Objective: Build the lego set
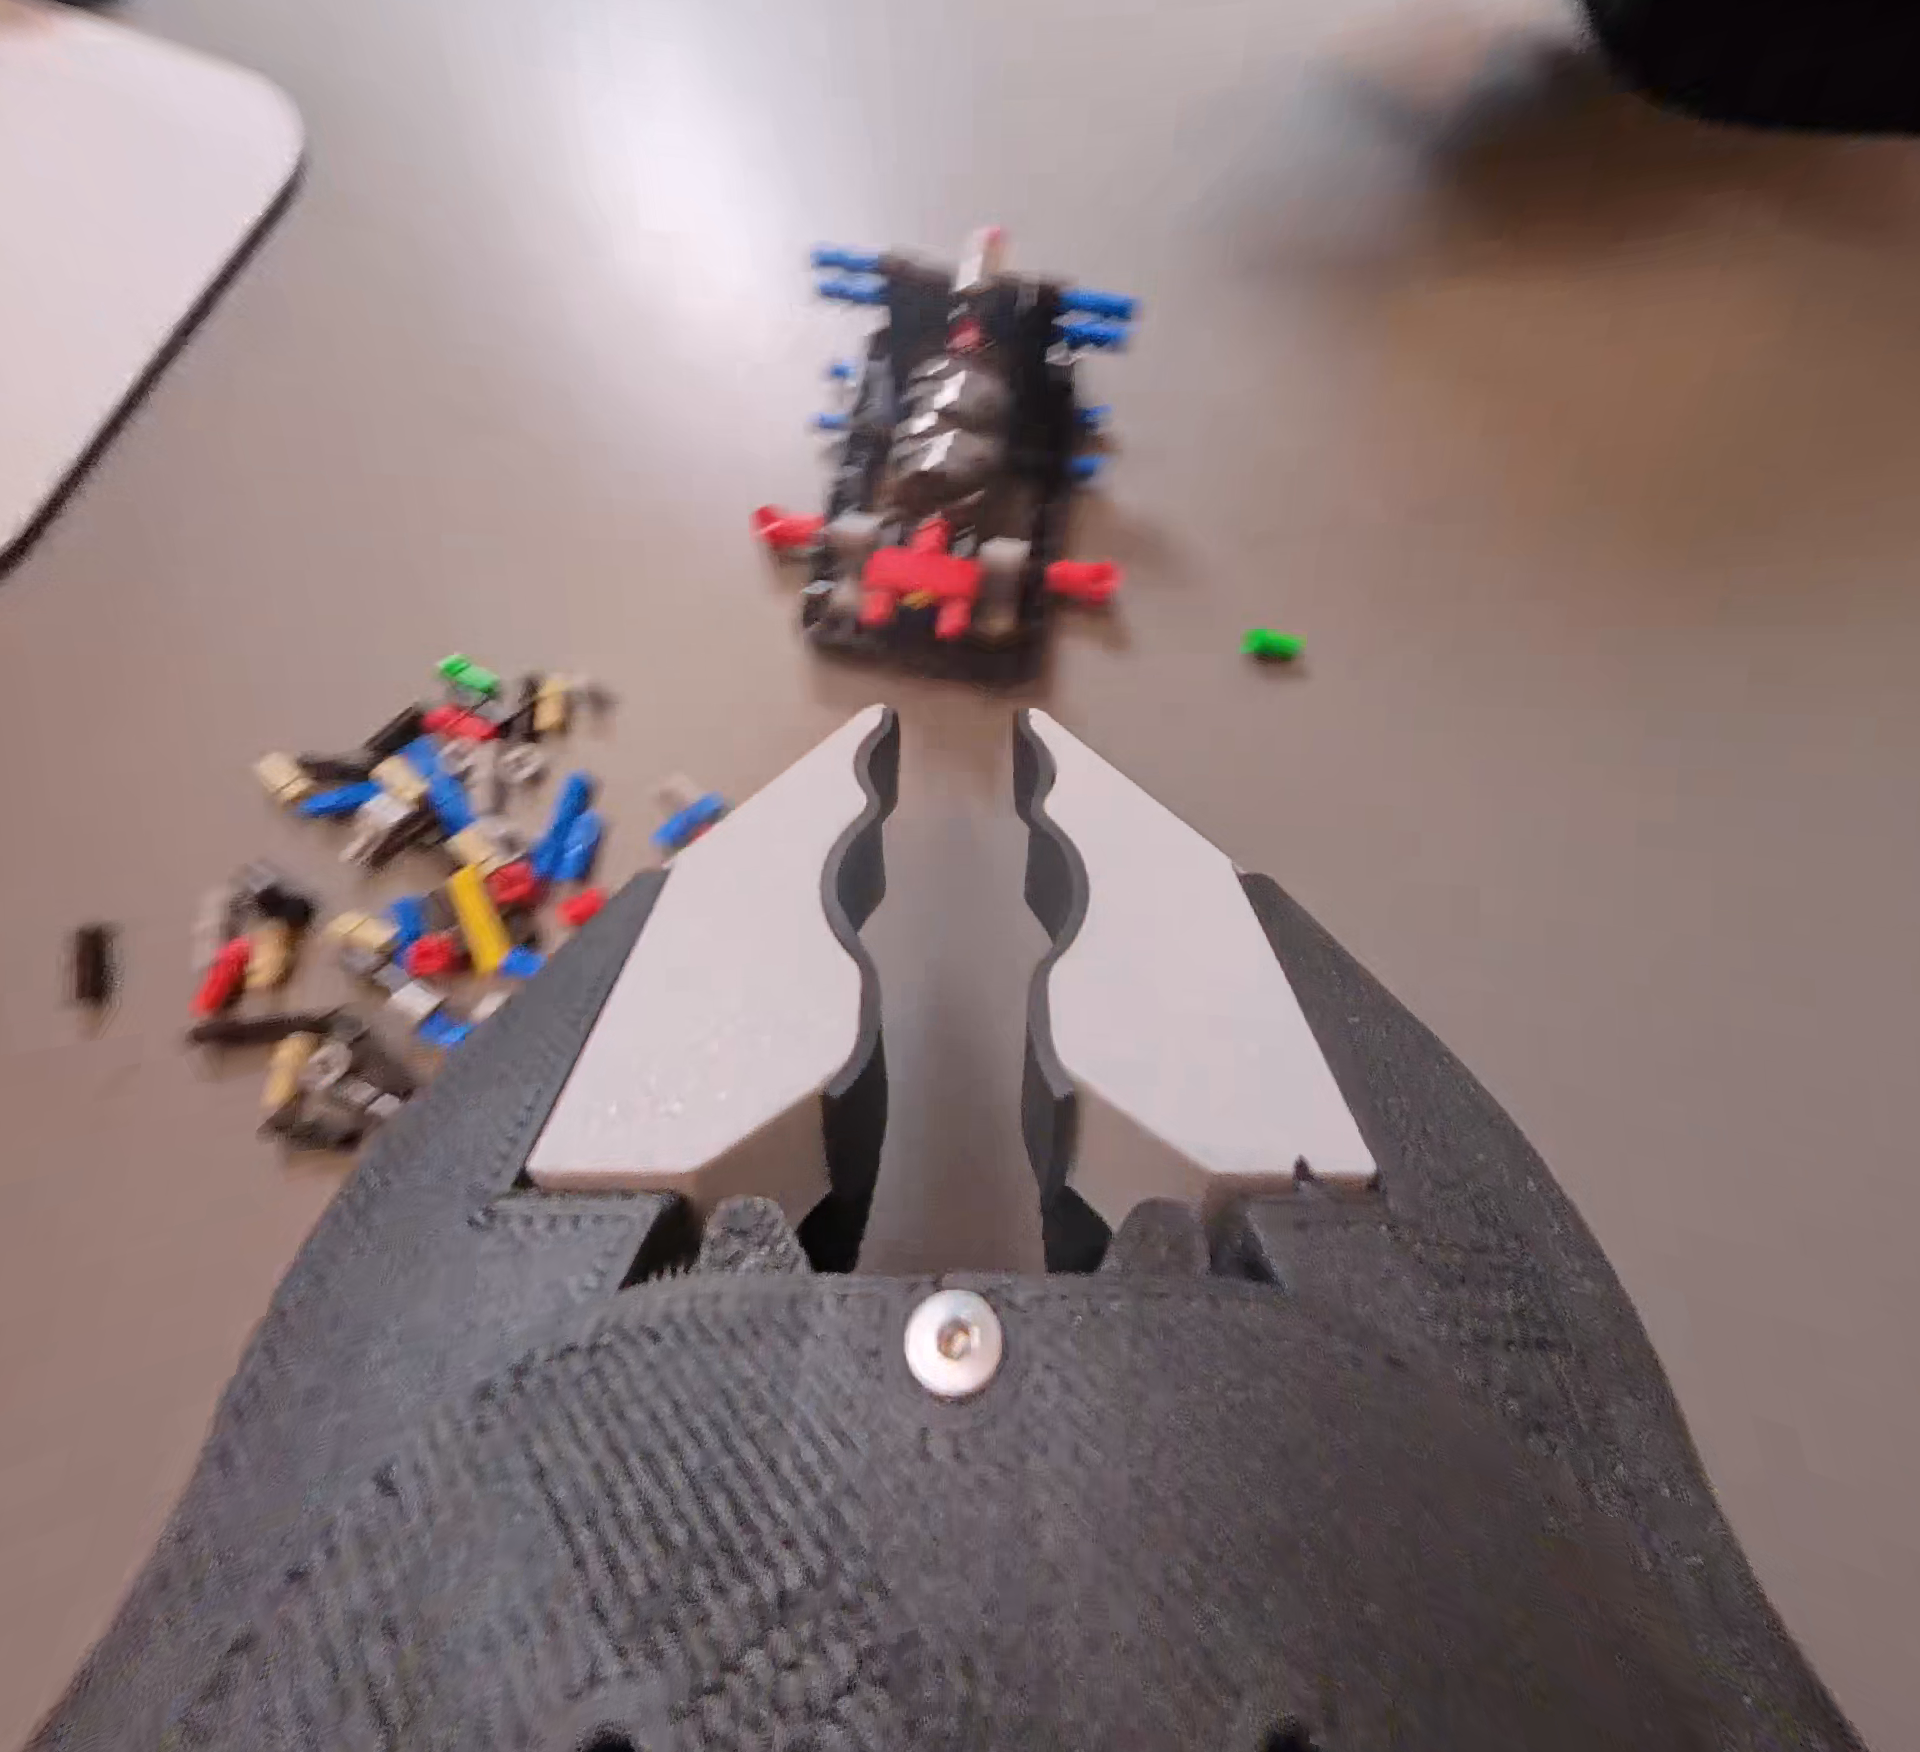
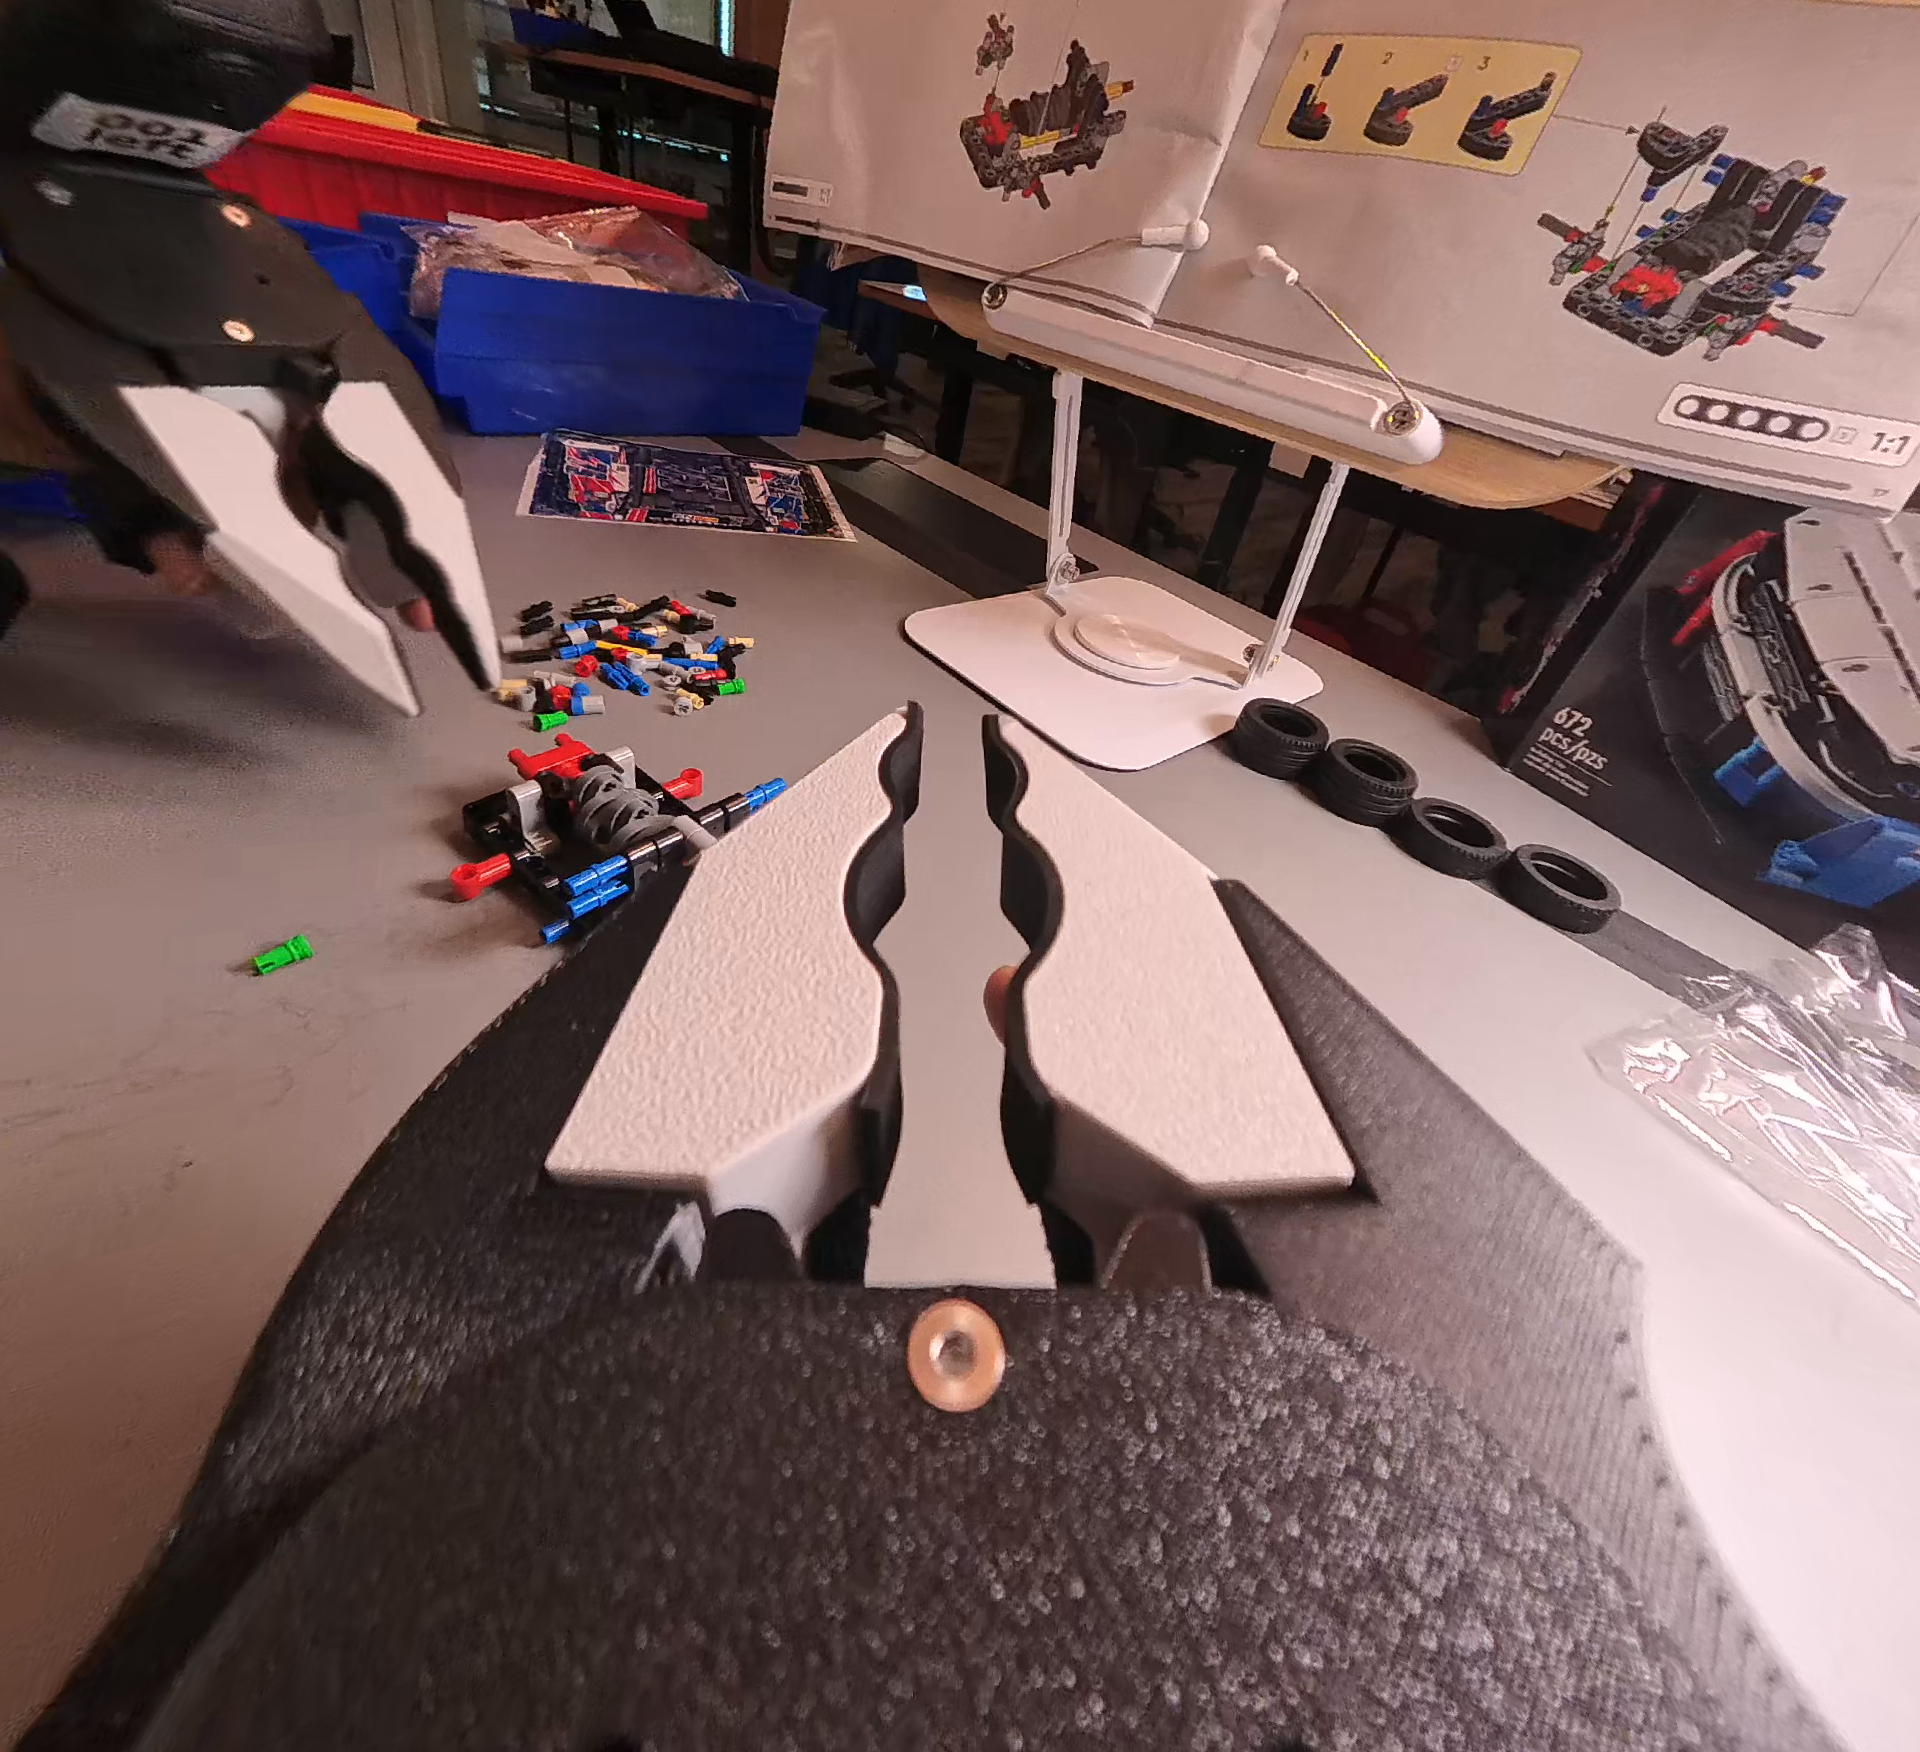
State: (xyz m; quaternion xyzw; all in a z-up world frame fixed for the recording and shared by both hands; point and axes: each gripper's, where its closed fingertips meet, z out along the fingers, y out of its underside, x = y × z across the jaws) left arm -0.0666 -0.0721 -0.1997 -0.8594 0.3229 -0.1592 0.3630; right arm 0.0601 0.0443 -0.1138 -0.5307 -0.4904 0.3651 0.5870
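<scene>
The part-built lego chassis [image 1: 945,455], black with blue and red pins, lies on the grey table just beyond my left gripper [image 1: 956,726], which is open and empty. It also shows in the right wrist view [image 2: 592,819], left of my right gripper [image 2: 951,726], whose jaws stand a little apart with nothing between them. A pile of loose lego parts [image 1: 416,871] lies left of the left gripper and shows in the right wrist view [image 2: 634,653] behind the chassis. A lone green pin [image 1: 1273,642] [image 2: 283,954] lies beside the chassis. The left gripper [image 2: 452,689] hovers open beside the pile.
An instruction booklet [image 2: 1351,144] rests on a white stand [image 2: 1112,663] at the back. Several black tyres [image 2: 1423,829] line up beside the stand, before the set's box [image 2: 1766,715]. A clear plastic bag [image 2: 1787,1079] lies right. Blue bins [image 2: 623,341] and a sticker sheet [image 2: 675,487] sit behind. My right fingertips sit around 20 cm from my left ones.
</scene>
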